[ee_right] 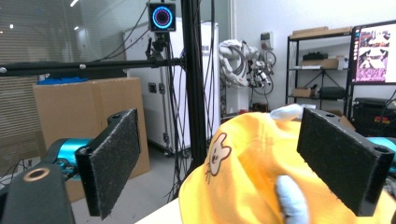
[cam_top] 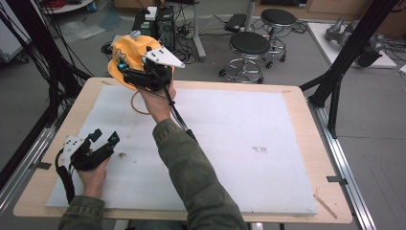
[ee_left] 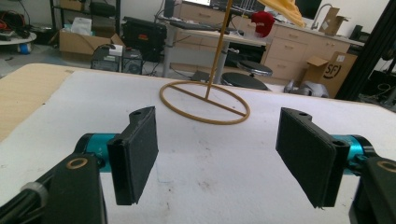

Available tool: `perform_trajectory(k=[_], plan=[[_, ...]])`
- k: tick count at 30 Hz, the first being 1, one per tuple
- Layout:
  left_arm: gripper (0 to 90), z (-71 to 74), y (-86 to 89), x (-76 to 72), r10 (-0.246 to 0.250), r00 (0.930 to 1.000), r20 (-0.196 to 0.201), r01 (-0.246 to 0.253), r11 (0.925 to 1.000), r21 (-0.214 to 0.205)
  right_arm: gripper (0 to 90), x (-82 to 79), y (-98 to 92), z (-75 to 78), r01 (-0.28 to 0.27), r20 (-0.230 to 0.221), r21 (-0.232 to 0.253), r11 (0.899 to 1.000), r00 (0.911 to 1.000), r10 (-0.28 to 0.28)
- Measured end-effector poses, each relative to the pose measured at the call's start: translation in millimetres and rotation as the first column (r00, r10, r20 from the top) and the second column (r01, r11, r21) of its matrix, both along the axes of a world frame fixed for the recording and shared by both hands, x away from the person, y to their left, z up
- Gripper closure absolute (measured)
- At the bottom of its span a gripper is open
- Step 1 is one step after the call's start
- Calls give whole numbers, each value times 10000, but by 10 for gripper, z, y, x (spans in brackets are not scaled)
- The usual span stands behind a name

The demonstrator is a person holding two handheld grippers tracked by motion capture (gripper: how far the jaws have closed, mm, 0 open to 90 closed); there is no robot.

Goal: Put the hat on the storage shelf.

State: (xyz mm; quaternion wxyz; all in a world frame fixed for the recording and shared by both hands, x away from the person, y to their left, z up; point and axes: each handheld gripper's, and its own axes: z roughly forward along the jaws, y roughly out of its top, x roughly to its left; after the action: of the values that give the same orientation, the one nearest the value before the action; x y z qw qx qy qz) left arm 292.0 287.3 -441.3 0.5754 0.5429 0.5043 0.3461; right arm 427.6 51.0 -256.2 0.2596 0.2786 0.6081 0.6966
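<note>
High view: yellow hat (cam_top: 131,52) sits atop the wire stand (cam_top: 139,103) at far left. My right gripper (cam_top: 143,72) is spread beside it — left gripper (cam_top: 103,139) spread, idle. Next: close squarely on the crown.

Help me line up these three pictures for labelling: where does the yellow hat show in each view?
High view: the yellow hat sits at the table's far left edge, beside the right gripper.
Left gripper view: its brim hangs at the top edge, right of centre, atop the wooden stand.
Right gripper view: it lies low between the open jaws.
Shared landmark: the white table mat.
</note>
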Motion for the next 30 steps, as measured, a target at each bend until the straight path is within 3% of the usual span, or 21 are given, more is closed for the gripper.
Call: perform_trajectory(k=[11, 15, 19, 22, 26, 30], plan=[[296, 3, -16, -4, -46, 10000, 8, 45, 10000, 47, 135, -234, -345, 137, -346, 369, 167, 9993, 9987, 339], [296, 4, -19, -5, -57, 10000, 2, 57, 10000, 55, 136, -318, -587, 130, -193, 384, 137, 9997, 9991, 187], [296, 3, -21, -7, -93, 10000, -33, 94, 9999, 98, 137, -354, -769, 123, -80, 310, 202, 9998, 9995, 73], [296, 5, -24, -9, -111, 9999, -35, 111, 9999, 102, 144, -397, -1014, 106, 85, 166, 226, 9997, 9998, -89], [295, 7, -31, -12, -127, 9999, -47, 127, 9999, 94, 143, -440, -1154, 75, 244, 124, 177, 9995, 9996, -246], [295, 14, -38, -22, -138, 9999, -26, 138, 9999, 77, 144, -572, -1407, -49, 493, -111, -82, 9988, 9987, -494]])
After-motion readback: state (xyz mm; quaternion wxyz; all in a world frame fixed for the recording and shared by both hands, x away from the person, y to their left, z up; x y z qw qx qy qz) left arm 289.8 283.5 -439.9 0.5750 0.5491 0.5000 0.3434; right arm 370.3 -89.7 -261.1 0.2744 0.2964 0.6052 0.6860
